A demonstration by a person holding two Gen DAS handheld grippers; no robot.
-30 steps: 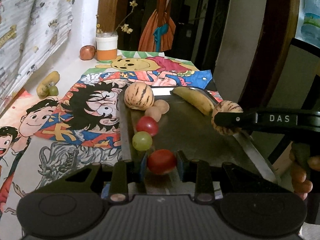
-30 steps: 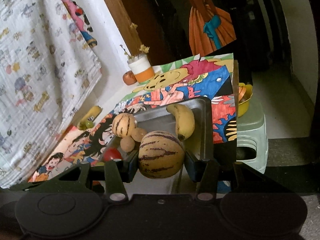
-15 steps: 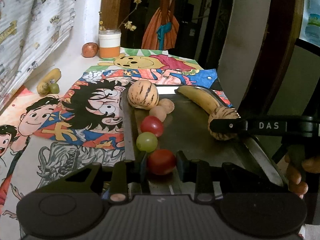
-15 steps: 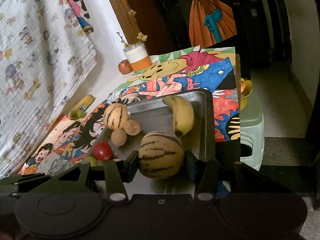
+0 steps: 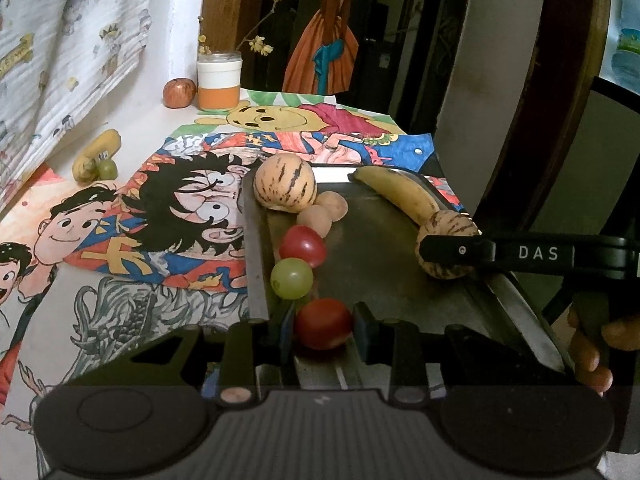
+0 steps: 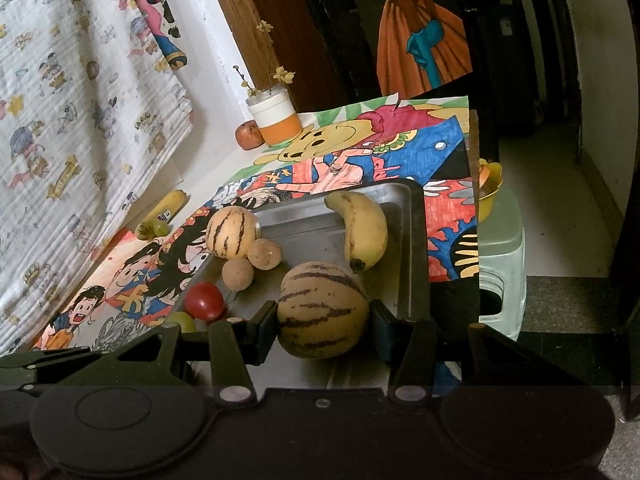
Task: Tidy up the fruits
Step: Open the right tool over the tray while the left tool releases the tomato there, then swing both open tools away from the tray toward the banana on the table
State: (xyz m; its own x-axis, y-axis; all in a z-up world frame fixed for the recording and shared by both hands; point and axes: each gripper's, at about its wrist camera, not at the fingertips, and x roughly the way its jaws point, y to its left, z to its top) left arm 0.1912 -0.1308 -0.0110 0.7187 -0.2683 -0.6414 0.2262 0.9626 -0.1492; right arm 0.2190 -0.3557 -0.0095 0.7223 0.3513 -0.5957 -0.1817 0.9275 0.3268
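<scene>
The left wrist view alone shows the right gripper from the side: a black finger marked "DAS" (image 5: 536,254) reaches in from the right and crosses a striped melon (image 5: 448,246), with the person's fingers (image 5: 592,356) curled below it at the frame's right edge. The right wrist view alone shows a green stool (image 6: 502,264) and a yellow bowl (image 6: 490,190) beyond the table's far edge.

The left gripper (image 5: 323,326) is clenched on a red cherry tomato (image 5: 323,323), both pads pressed to its sides, low over the near end of the metal tray (image 5: 400,280). Just ahead of it lie a green grape (image 5: 292,279), a second cherry tomato (image 5: 303,245), two small brown fruits (image 5: 316,220) and another striped melon (image 5: 285,188) in a line along the tray's left wall; a banana (image 5: 396,194) lies ahead to the right.

The right gripper (image 6: 324,320) grasps its striped melon between both pads, tilted downward over the tray's near right part, the banana just ahead of it. Far ahead to the left, off the tray, sit a second banana (image 6: 164,210), an apple (image 6: 249,135) and a jar (image 6: 275,120).
</scene>
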